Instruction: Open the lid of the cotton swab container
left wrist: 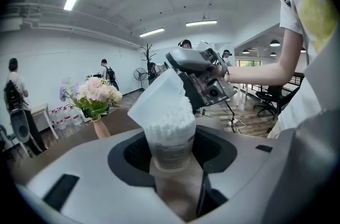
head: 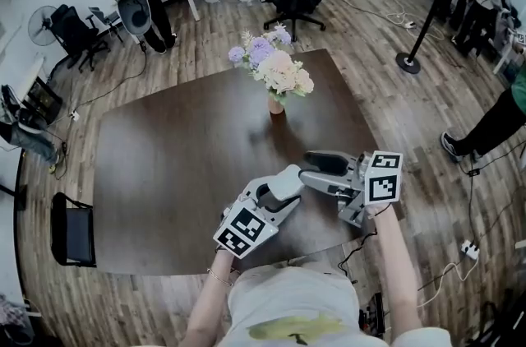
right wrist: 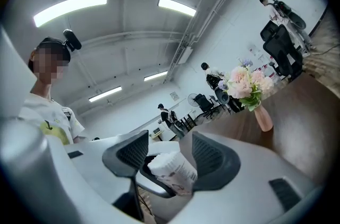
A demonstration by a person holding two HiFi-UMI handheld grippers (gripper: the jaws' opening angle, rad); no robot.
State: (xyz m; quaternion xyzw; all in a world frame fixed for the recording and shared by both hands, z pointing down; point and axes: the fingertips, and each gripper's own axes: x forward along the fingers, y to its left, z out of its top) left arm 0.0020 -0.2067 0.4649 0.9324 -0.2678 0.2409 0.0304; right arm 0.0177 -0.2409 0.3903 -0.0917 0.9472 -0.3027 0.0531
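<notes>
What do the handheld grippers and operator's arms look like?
Left gripper and right gripper: light grey moulded shells, black textured pads on the jaws, each with a cube of black-and-white square markers. Operator wears a white short-sleeved T-shirt with a yellow-green print and a bracelet at the left wrist.

Head view looks steeply down at the table; both gripper views share flowers.

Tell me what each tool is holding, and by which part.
Left tool grips the cotton swab container by its lower body, lid flipped open. Right tool holds nothing; its jaws stand apart near the container's top.
</notes>
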